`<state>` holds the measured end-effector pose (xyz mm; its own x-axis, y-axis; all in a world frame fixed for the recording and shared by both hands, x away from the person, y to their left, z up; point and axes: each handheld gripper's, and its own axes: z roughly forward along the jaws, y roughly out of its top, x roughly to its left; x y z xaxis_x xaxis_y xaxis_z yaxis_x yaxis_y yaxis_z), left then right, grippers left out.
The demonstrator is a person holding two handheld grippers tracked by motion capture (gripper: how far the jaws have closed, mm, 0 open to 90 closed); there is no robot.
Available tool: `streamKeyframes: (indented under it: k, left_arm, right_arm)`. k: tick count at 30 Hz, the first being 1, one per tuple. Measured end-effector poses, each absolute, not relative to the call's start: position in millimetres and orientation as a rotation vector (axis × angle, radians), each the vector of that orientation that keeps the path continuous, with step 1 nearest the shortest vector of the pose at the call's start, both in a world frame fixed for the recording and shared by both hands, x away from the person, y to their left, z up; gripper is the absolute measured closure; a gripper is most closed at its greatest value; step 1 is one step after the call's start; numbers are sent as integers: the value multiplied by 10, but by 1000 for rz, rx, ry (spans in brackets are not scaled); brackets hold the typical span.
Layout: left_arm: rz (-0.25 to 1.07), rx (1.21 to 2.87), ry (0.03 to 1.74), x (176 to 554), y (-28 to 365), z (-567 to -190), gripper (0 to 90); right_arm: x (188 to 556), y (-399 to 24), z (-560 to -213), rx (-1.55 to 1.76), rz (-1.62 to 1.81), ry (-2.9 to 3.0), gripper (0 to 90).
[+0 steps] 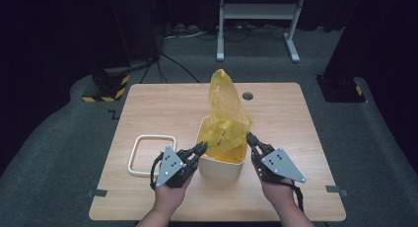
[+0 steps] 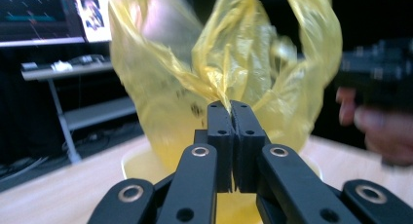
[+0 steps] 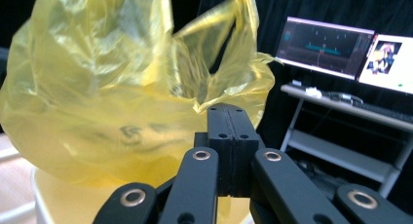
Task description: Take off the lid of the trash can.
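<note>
The bin, a cream tub, stands near the front edge of the desk and serves as reference. At its left rim, the left tool has its jaws closed flat together, pinching a thin fold of the yellow bag; in the left gripper view the film gathers to a point between the jaw tips. At the bin's right rim, the right tool is likewise clamped tight on the bag's edge; in the right gripper view the film runs into the closed jaw tips. A hand grips each tool from the near side of the bin.

The bag sits inside the bin, its lower part lining the opening and its upper part standing tall above the rim, leaning toward the far side.

Left of the bin, flat on the desk, lies a cream square frame, just beside the left tool. Beyond the bin, near the desk's far edge, is a round grommet.
</note>
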<state>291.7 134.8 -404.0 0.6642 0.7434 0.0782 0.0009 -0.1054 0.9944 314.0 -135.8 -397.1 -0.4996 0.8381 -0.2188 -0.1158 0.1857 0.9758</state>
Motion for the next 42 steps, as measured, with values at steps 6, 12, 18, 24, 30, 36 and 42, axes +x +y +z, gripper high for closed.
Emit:
streamKeyframes:
  k: [6,12,18,24,30,36,42]
  left_arm:
    - [680,1664,653,2893,1283,-4254,874]
    - [712,1688,650,2891,1243,-4298,866]
    - [705,1693,650,2888,1266,-4303,860]
    - [698,1695,640,2866,1257,-4310,854]
    - [691,1689,659,2876,1258,-4329,832]
    - [686,1640,713,2872,1328,-4287,741]
    - [689,1563,771,2877,1504,-4232,600]
  right_arm:
    - [3134,-1472,-4235,826,1370,1721,900]
    - [3062,-1521,-4144,841,1391,1668,782]
    - [2918,-1410,-3850,809,1513,1584,718]
    - [3114,-1350,-3905,869,1505,1626,750]
    - [3086,-1291,-4010,842,1516,1705,734]
    - [2902,-1158,-4207,762,1452,1781,734]
    - [2825,-1085,-4320,713,1397,1834,735]
